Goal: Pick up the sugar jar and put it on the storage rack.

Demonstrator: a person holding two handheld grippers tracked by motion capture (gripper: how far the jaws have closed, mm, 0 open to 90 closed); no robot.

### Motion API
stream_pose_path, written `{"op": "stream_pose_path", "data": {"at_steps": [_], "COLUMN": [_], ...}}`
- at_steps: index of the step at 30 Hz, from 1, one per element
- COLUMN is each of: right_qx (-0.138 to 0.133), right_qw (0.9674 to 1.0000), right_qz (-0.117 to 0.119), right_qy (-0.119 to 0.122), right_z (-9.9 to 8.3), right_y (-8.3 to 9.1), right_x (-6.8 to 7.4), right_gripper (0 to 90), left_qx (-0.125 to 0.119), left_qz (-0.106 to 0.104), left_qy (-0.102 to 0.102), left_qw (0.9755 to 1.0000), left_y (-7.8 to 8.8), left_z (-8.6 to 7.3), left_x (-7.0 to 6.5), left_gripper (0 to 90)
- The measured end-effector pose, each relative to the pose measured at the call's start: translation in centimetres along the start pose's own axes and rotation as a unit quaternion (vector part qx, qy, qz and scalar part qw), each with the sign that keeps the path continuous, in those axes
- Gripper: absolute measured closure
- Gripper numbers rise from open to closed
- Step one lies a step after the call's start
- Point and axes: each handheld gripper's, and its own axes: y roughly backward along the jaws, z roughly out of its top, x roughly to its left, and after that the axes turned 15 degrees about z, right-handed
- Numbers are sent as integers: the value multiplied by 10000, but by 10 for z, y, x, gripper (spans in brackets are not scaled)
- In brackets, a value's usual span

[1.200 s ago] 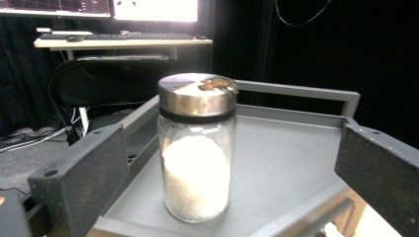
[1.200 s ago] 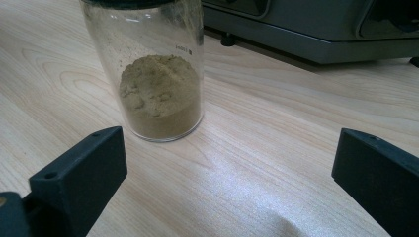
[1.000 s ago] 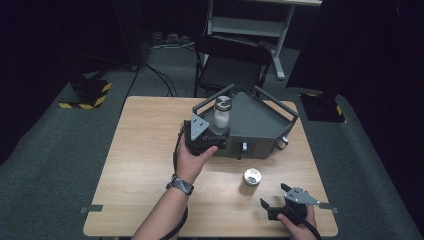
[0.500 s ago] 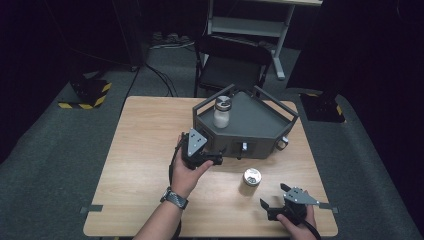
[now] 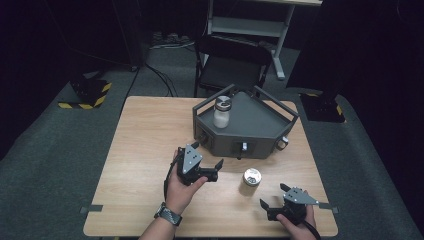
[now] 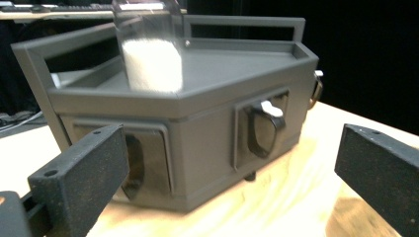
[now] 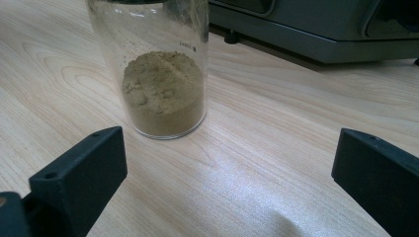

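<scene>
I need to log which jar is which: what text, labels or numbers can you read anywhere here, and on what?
Jar of brown powder: a small dark printed mark on the glass beside rows of faint dots, too small and blurred to read.
Jar of white powder: no label or writing visible.
Grey tray: no text; its front shows plain knobs.
Left hand-held gripper and right hand-held gripper: no markings readable.

Grey rack (image 5: 260,120), white-powder jar (image 5: 221,112), tan-powder jar (image 7: 153,69), pale wood table (image 5: 140,150).

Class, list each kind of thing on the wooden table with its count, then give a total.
Glass jars: 2, one with white powder on the tray, one with brown powder on the table
Grey tray: 1
Hand-held grippers: 2, left and right, both open and empty
Total: 5
</scene>
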Motion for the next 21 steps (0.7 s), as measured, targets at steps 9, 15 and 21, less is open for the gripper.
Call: {"op": "stream_pose_path", "data": {"at_steps": [9,15,21], "right_qx": [9,20,30], "right_qw": [10000,10000,10000], "right_qz": [-2,-23,-45], "right_qy": [31,51,61], "right_z": [0,0,0], "right_y": [0,0,-1], "right_x": [0,2,3], "right_gripper": [4,4,4], "left_qx": [297,554,791], "left_qz": [-66,-65,-95], "left_qy": [-1,-19,-95], "left_qw": [9995,9984,9968], "left_y": [18,32,44], "left_z": [-19,-35,-47], "left_x": [2,3,6], "left_gripper": [5,5,5]}}
